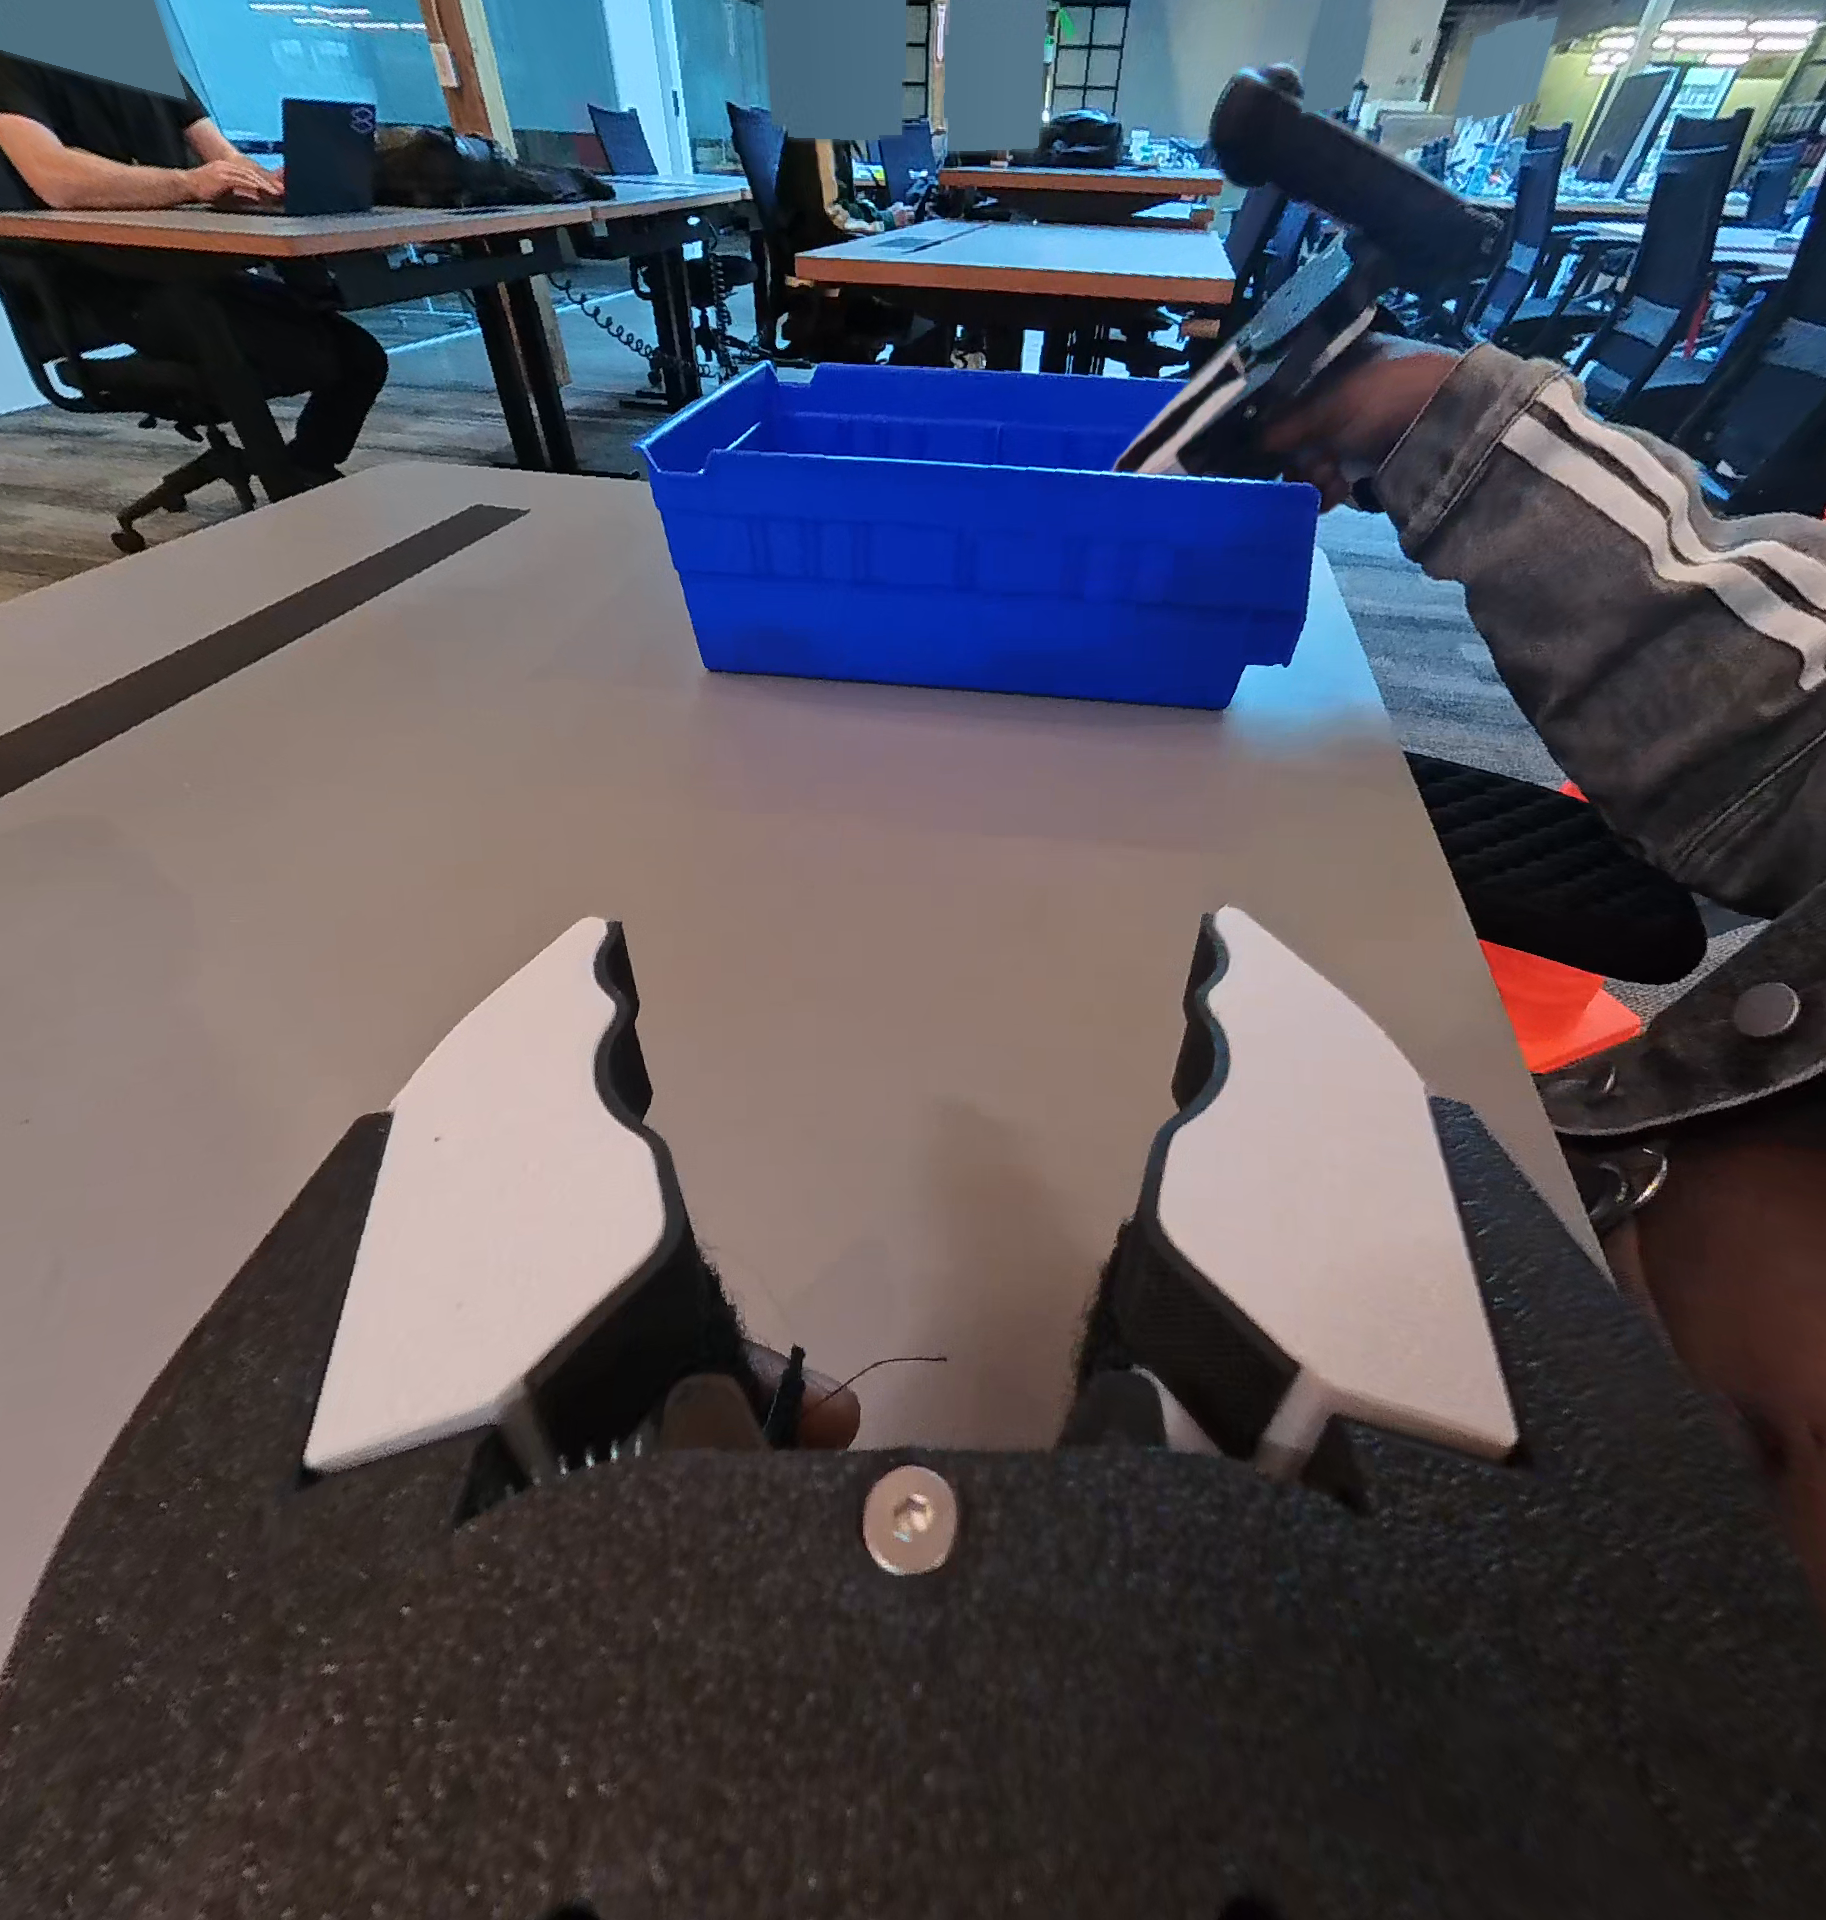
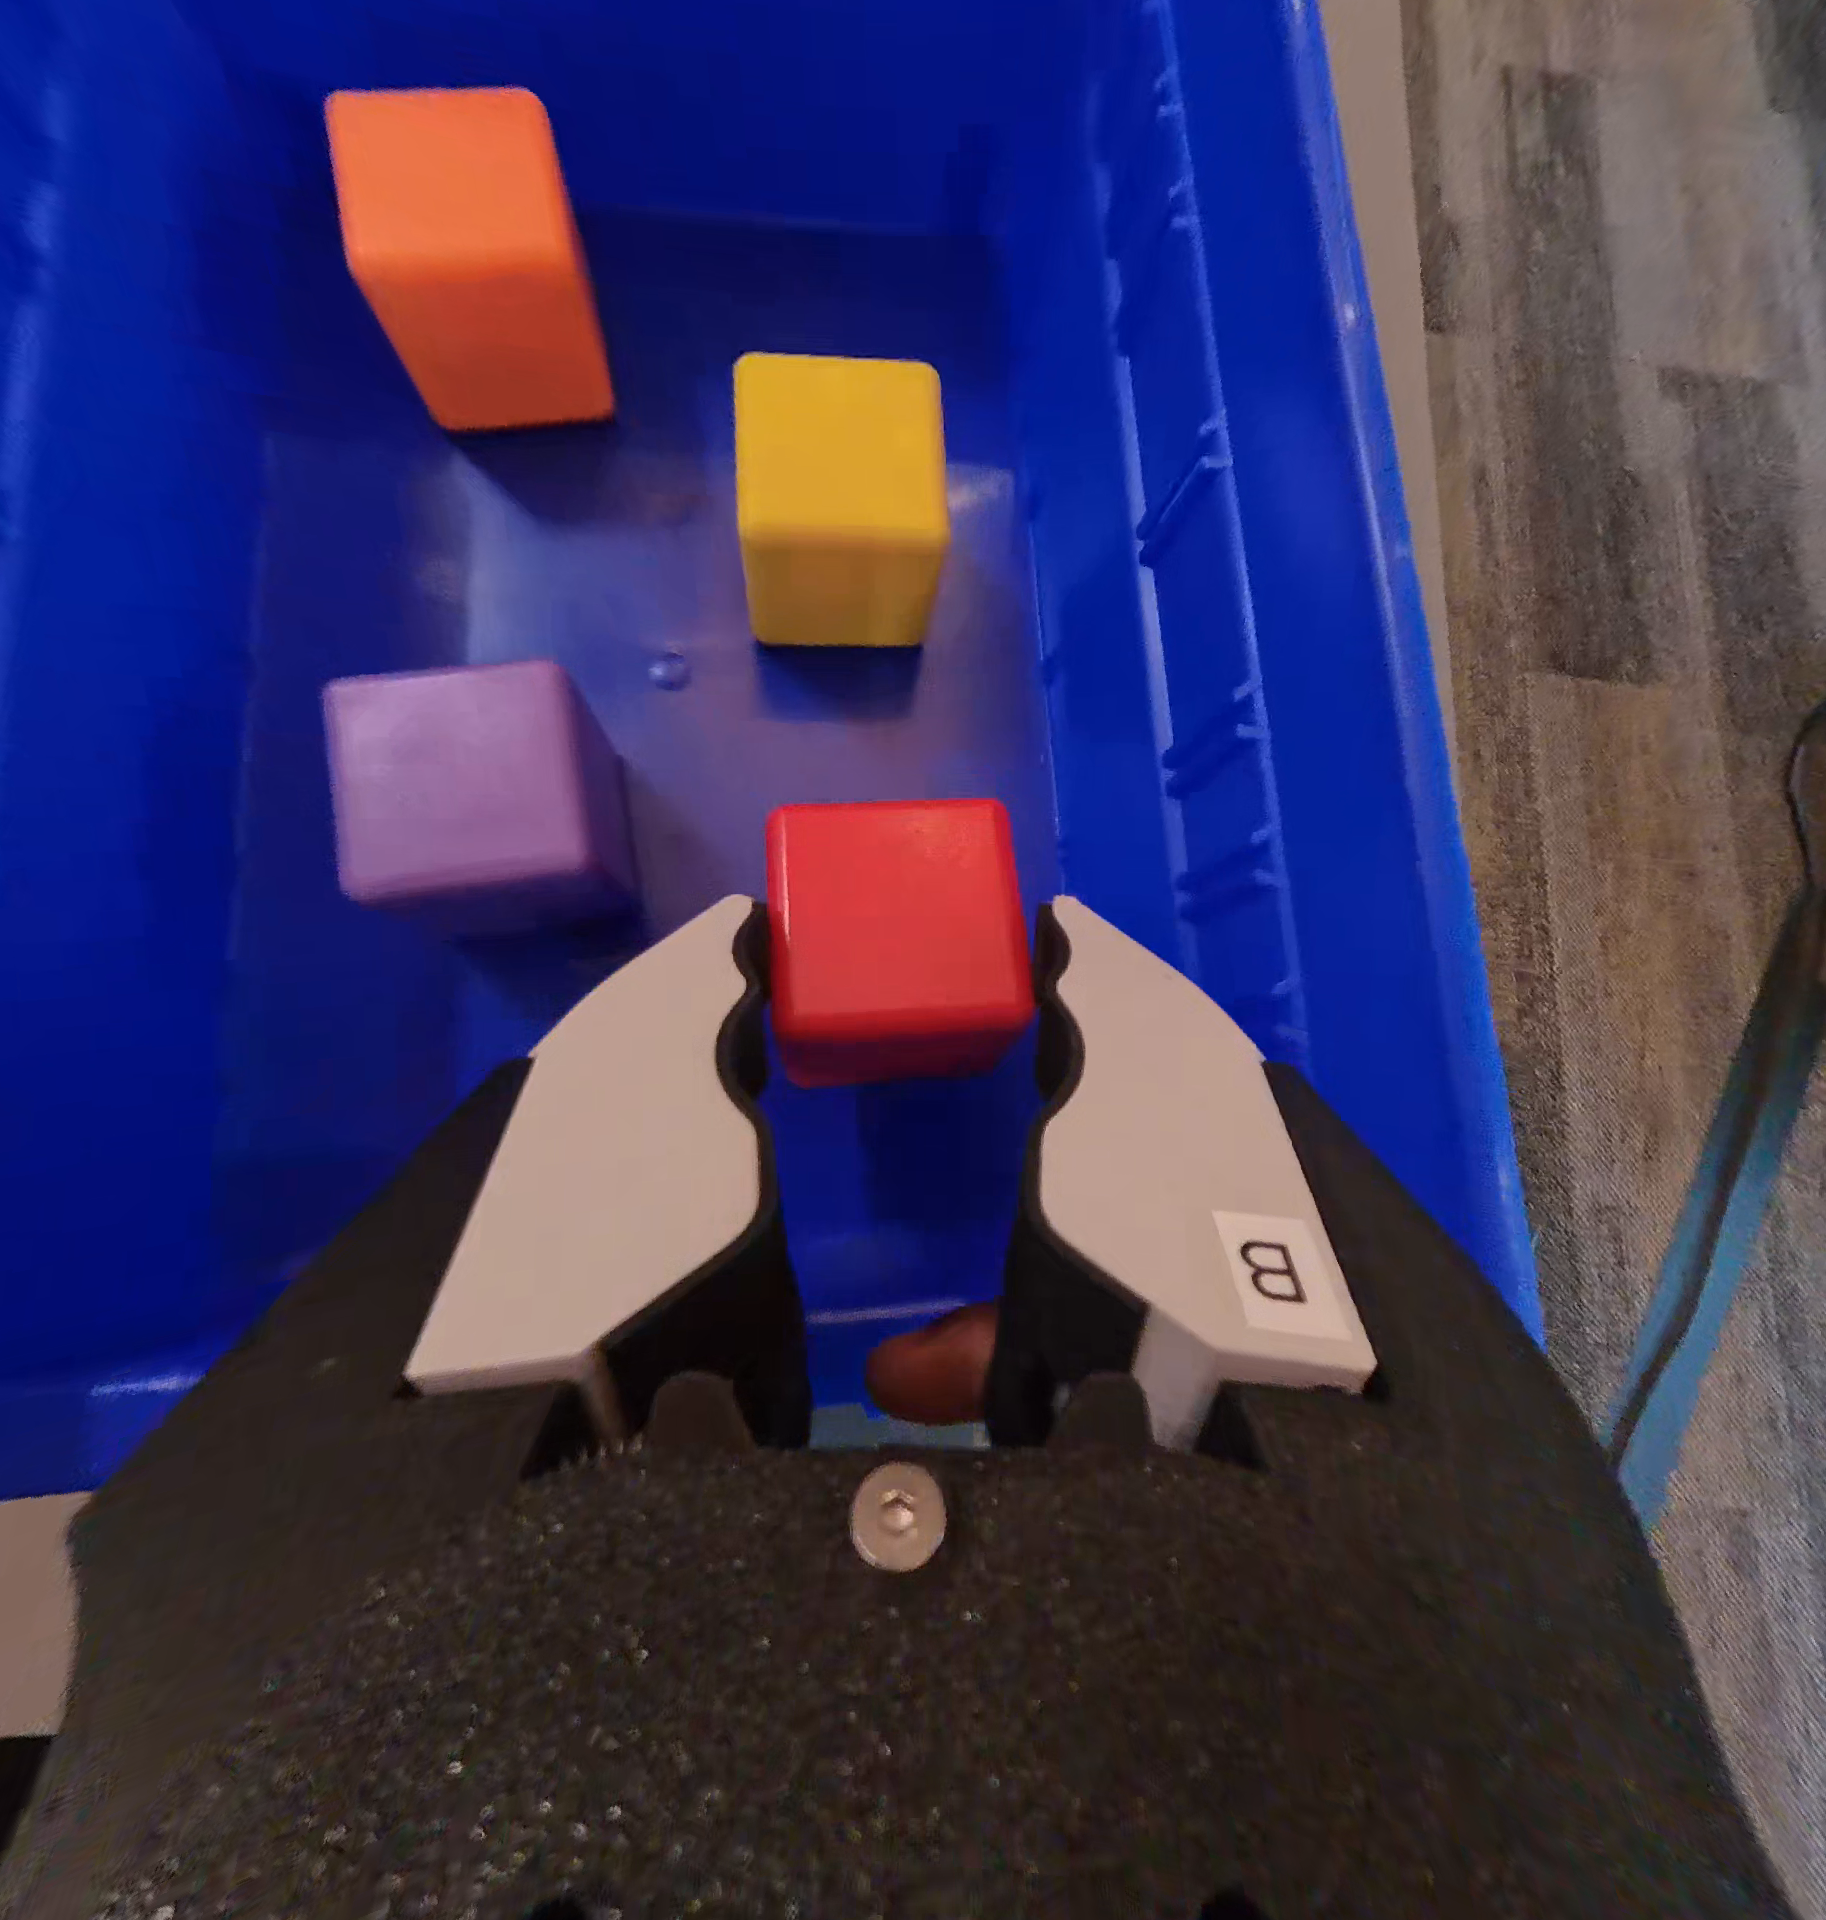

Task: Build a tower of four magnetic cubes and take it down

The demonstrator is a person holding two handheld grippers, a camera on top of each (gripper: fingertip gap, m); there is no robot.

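Right gripper (image 2: 893, 971) clamped on red cube (image 2: 893, 935) inside blue bin (image 2: 1293, 727), pads pressing both sides. Lift straight up, clear of purple cube (image 2: 462, 779), yellow cube (image 2: 836, 499) and orange cube (image 2: 462, 249); set down on grey worktop (image 1: 784, 831). Left gripper (image 1: 909, 997) wide, nothing between. Smooth, glossy, round-edged cubes; ribbed plastic bin walls.

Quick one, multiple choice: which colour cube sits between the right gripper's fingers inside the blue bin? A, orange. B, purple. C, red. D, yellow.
C: the right gripper has its pads against both sides of the red cube, while the orange cube, yellow cube and purple cube lie apart in the blue bin.
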